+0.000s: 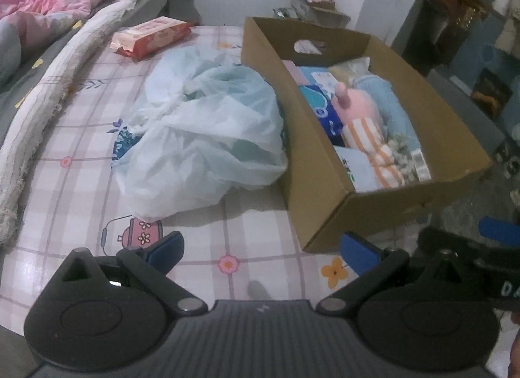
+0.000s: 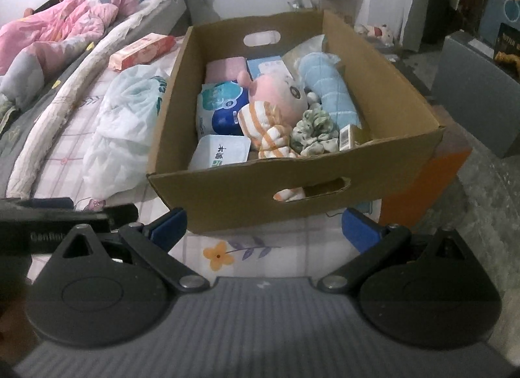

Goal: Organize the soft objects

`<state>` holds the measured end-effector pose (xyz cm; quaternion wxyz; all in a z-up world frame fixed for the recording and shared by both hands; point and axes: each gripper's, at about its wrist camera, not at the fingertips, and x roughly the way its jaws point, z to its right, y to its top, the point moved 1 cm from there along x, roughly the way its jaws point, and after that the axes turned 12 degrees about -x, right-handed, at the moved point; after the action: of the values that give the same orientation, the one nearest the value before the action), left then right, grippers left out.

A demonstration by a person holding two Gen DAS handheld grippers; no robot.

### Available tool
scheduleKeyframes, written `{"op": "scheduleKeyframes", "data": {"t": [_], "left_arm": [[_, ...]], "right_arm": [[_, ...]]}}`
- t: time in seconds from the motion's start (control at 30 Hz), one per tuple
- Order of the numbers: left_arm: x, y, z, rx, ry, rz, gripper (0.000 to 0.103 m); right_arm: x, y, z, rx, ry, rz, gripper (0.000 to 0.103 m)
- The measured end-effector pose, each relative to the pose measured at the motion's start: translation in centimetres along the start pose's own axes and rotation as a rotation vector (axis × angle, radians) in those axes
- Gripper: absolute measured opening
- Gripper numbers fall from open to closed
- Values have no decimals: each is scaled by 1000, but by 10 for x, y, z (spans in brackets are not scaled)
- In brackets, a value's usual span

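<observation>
A brown cardboard box (image 2: pixel 247 195) stands on the bed and also shows in the left wrist view (image 1: pixel 312 156). In it lie a pink plush toy (image 2: pixel 279 95) with striped legs, a blue rolled towel (image 2: pixel 328 88), a green scrunchie (image 2: pixel 312 130), tissue packs (image 2: pixel 221 108) and a pink cloth (image 2: pixel 224 67). A crumpled pale plastic bag (image 1: pixel 208 130) lies left of the box. A red wipes pack (image 1: pixel 152 36) lies farther back. My left gripper (image 1: pixel 260 251) is open and empty above the sheet. My right gripper (image 2: pixel 263 228) is open and empty before the box's near wall.
A person under a pink quilt (image 2: pixel 61 26) lies at the far left. A long white bolster (image 1: pixel 48 91) runs along the checked sheet (image 1: pixel 81 137). Small cardboard boxes (image 1: pixel 315 0) stand by the wall. The bed's right edge drops to a grey floor (image 2: pixel 481 202).
</observation>
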<state>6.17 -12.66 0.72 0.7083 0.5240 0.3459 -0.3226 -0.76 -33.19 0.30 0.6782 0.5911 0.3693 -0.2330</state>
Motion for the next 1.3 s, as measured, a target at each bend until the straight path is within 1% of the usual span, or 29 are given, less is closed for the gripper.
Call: {"op": "scheduleKeyframes", "data": {"t": [0.17, 0.43, 1.3], "left_arm": [[1, 0, 3, 14, 17, -7, 103], [-1, 0, 6, 22, 35, 6, 102], [7, -2, 10, 37, 55, -18, 100]], "right_arm": [[2, 1, 6, 6, -1, -15, 102], [8, -1, 11, 16, -7, -34, 102], [17, -4, 14, 14, -18, -62, 102]]}}
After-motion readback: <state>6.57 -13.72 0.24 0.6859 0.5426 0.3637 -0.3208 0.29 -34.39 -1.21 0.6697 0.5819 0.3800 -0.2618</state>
